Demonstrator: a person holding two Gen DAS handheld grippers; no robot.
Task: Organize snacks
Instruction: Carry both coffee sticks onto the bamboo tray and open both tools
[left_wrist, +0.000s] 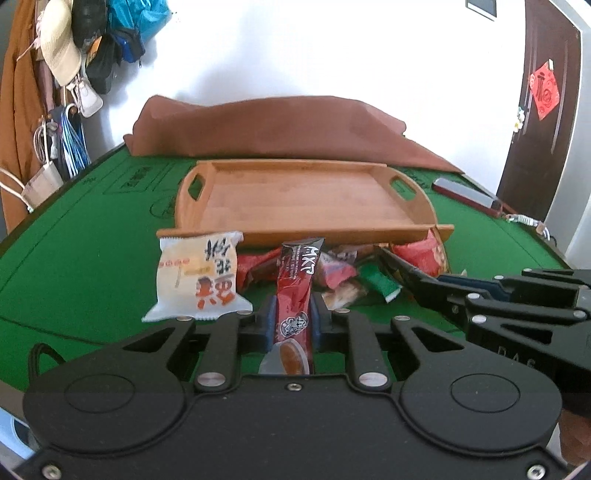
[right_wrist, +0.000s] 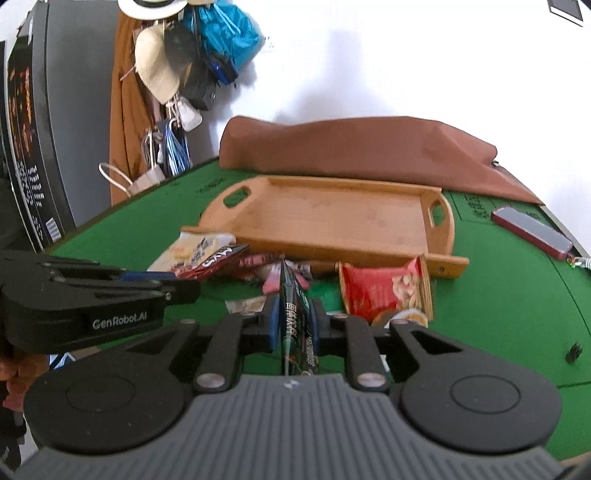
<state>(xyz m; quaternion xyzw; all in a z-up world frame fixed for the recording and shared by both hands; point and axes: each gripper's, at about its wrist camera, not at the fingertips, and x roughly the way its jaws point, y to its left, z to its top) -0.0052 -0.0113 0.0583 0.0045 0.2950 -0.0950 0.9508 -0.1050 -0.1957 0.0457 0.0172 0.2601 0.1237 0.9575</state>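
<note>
Green felt covers the worktop, and on it a shallow bamboo tray with cut-out handles stands bare, with a rumpled brown cloth behind it. Just in front of the tray lies a heap of snack packets; its near rim hides the tops of some of them.

From the left wrist view, the left gripper has its jaws closed on a long dark-red stick sachet, whose lower end disappears behind the gripper body. Beside it lies a white biscuit packet with orange and black characters, its near edge touching the gripper's linkage.

In the right wrist view, the right gripper is clamped on a dark, narrow packet with green edging, seen edge-on, so its print is hard to read. A red packet picturing nuts sits just to the right, leaning at the tray's corner. A dark-red phone lies well apart, near the worktop's edge. Hats and bags on the wall are blurred.
</note>
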